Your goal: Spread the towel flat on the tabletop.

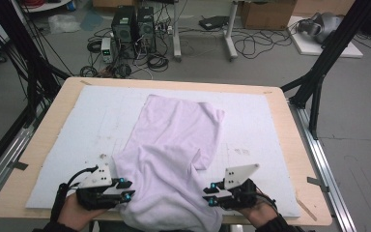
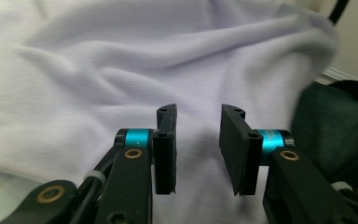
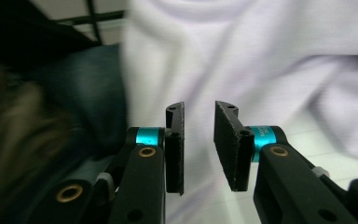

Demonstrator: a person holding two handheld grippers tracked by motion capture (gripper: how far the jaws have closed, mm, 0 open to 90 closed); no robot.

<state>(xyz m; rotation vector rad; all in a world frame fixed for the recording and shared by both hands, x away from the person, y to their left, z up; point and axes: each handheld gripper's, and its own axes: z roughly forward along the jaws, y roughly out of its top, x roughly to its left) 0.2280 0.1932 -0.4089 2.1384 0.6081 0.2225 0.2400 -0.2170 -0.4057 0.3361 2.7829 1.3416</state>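
1. A grey floor lies past the far edge of the desk [image 1: 38,145], with two computer towers [image 1: 134,26], coils of cable and cardboard boxes on it; black frame struts stand at the left and right.
2. The desk is a pale wooden board with a white mat [image 1: 87,121] spread across most of its top.
3. A pale lilac garment [image 1: 174,145] lies rumpled in the middle of the mat, running from the far centre towards the near edge, where its near end droops over the rim of the desk.
4. A flap of the garment juts out on the right side about halfway along, and the cloth is creased and folded throughout.
5. The left claw [image 1: 124,189] sits at the near left, held in a hand [image 1: 75,212] that comes in from the bottom, just beside the left margin of the garment's near end.
6. In the left gripper view the left claw [image 2: 198,149] is released: its jaws stand apart with lilac cloth seen between them, and nothing is pinched.
7. The right claw [image 1: 211,193] sits at the near right, just beside the right margin of the garment's near end.
8. In the right gripper view the right claw [image 3: 199,147] is likewise released, its jaws parted over the cloth, gripping nothing.
9. The two claws face each other across the garment's near end.
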